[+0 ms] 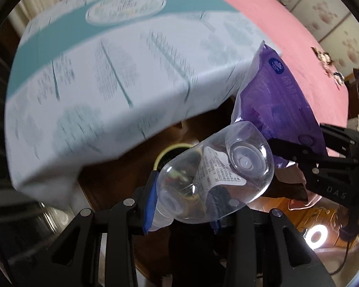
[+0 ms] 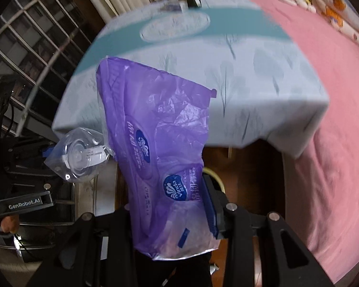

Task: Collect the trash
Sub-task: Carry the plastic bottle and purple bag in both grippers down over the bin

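My left gripper (image 1: 183,205) is shut on a clear empty plastic bottle (image 1: 217,167), its base pointing forward and up. My right gripper (image 2: 170,212) is shut on a crumpled purple Vinda tissue wrapper (image 2: 155,131), which hangs upright in the air. The wrapper also shows in the left wrist view (image 1: 280,100), held by the right gripper (image 1: 292,153) at the right. The bottle shows in the right wrist view (image 2: 79,155) at the left, held by the left gripper. Both are above a dark round bin with a yellow rim (image 1: 170,149), partly hidden by the bottle.
A table under a pale blue and teal cloth (image 1: 103,76) overhangs ahead; it also shows in the right wrist view (image 2: 251,71). A bed with a pink sheet (image 2: 335,131) lies to the right. Dark wooden floor (image 1: 122,179) is below. A window grille (image 2: 36,47) stands at the left.
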Action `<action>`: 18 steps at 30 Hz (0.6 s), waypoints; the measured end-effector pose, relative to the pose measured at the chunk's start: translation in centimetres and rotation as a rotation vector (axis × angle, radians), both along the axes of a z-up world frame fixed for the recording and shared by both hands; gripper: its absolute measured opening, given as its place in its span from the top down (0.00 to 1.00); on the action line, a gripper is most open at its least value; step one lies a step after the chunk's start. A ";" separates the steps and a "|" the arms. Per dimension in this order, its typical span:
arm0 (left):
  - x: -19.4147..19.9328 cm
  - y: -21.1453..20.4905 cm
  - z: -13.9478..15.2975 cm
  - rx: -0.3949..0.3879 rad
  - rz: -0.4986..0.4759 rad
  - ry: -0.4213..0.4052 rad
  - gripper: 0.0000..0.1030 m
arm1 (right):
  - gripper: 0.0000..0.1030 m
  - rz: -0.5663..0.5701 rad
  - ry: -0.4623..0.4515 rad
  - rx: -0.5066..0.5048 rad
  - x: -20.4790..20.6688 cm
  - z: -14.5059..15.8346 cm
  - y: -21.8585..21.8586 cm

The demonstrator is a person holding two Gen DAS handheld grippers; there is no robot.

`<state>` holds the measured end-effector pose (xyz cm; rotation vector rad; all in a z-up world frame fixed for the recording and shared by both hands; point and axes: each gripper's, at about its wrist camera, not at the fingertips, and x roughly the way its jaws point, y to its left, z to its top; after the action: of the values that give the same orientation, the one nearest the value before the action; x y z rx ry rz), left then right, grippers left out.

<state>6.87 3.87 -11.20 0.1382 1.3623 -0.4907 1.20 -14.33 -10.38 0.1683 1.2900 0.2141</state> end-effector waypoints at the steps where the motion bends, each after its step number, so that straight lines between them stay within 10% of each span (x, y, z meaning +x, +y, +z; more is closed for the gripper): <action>1: -0.5 -0.2 -1.5 -0.001 0.022 0.017 0.66 | 0.66 -0.001 0.020 0.000 -0.3 -1.4 -0.1; 18: -1.4 -5.8 -27.2 0.039 0.104 0.153 0.66 | 0.66 -0.073 0.312 0.011 -0.7 -30.2 -0.3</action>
<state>5.46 -1.93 -38.37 0.0620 1.5209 -0.3936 0.52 -14.61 -40.61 0.2658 1.5897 0.1355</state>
